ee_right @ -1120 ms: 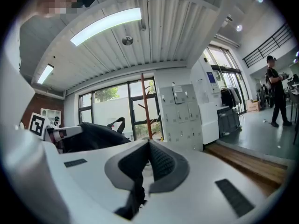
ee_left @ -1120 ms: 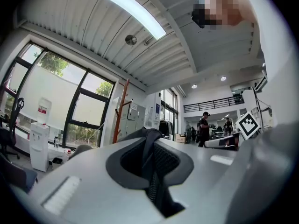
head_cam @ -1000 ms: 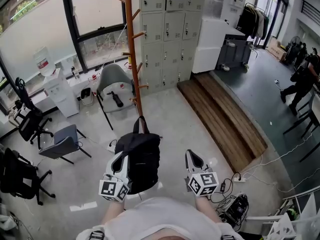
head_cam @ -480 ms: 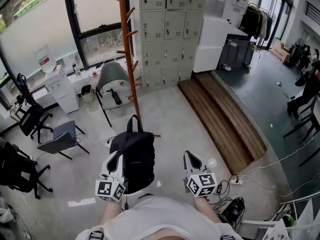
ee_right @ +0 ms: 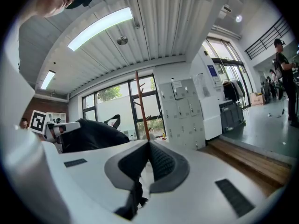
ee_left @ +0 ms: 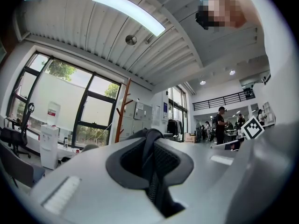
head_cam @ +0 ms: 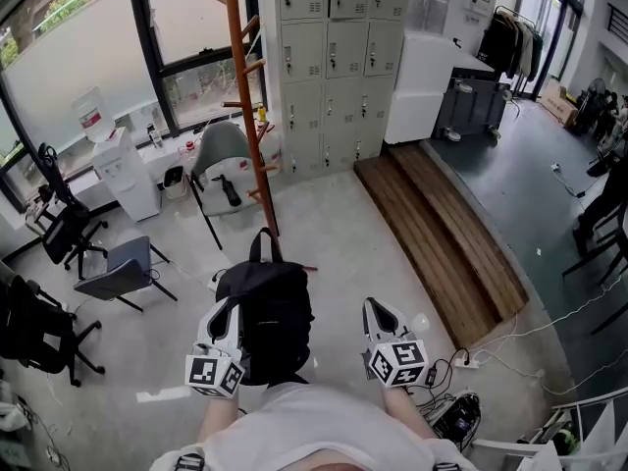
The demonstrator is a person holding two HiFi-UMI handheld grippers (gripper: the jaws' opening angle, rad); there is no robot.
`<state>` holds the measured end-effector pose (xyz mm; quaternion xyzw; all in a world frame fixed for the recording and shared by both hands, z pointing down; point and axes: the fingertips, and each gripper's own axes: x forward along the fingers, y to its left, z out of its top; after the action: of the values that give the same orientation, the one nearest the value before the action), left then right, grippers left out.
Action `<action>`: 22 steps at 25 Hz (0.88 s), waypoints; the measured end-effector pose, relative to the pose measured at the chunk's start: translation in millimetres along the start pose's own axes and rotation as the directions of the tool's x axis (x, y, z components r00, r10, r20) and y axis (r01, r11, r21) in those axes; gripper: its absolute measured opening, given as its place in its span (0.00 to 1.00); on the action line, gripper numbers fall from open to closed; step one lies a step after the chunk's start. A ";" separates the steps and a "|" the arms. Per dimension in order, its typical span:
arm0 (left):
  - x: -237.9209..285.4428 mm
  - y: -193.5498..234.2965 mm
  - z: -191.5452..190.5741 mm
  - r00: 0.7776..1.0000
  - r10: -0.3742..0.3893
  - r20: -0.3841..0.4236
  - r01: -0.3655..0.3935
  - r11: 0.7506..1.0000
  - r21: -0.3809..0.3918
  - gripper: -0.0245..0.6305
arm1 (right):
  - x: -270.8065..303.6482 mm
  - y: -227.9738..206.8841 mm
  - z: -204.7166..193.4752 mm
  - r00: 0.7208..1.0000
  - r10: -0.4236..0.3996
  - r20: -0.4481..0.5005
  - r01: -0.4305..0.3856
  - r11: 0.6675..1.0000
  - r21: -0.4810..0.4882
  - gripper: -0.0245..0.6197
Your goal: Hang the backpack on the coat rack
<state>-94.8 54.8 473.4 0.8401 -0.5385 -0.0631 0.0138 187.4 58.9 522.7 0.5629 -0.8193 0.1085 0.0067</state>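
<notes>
We hold the backpack with our left gripper, its fingers pinching a black strap. The right gripper sits beside the bag and apart from it, fingers pressed together on nothing. The rack stands ahead, well apart, nearer our left hand. In the head view the bag's long axis runs toward the rack, handle loop foremost.
</notes>
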 end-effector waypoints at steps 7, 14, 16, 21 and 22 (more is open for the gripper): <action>39.8 25.5 -12.1 1.000 -0.017 -0.004 0.017 1.000 -0.008 0.08 | 49.2 -10.0 -5.4 1.000 0.002 -0.017 -0.002 1.000 0.001 0.05; 108.1 81.3 -14.8 0.998 -0.058 -0.018 0.058 0.998 -0.002 0.08 | 137.3 -11.9 8.7 1.000 -0.013 -0.007 0.013 1.000 0.008 0.05; 132.0 99.4 -13.9 0.997 -0.078 -0.021 0.078 0.997 0.001 0.08 | 165.1 -13.1 13.6 1.000 -0.027 -0.003 0.027 1.000 0.012 0.05; 189.9 148.1 -5.1 0.991 -0.135 -0.020 0.136 0.991 0.013 0.08 | 229.9 -13.4 26.0 0.997 -0.075 0.005 0.074 0.997 0.033 0.05; 200.4 156.5 -3.1 0.989 -0.149 -0.015 0.150 0.989 0.020 0.08 | 242.1 -13.8 27.7 0.996 -0.084 0.006 0.084 0.996 0.037 0.05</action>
<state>-153.2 -192.7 472.6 0.8786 -0.4746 -0.0527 0.0037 114.6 -174.0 530.3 0.5972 -0.7929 0.1208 -0.0020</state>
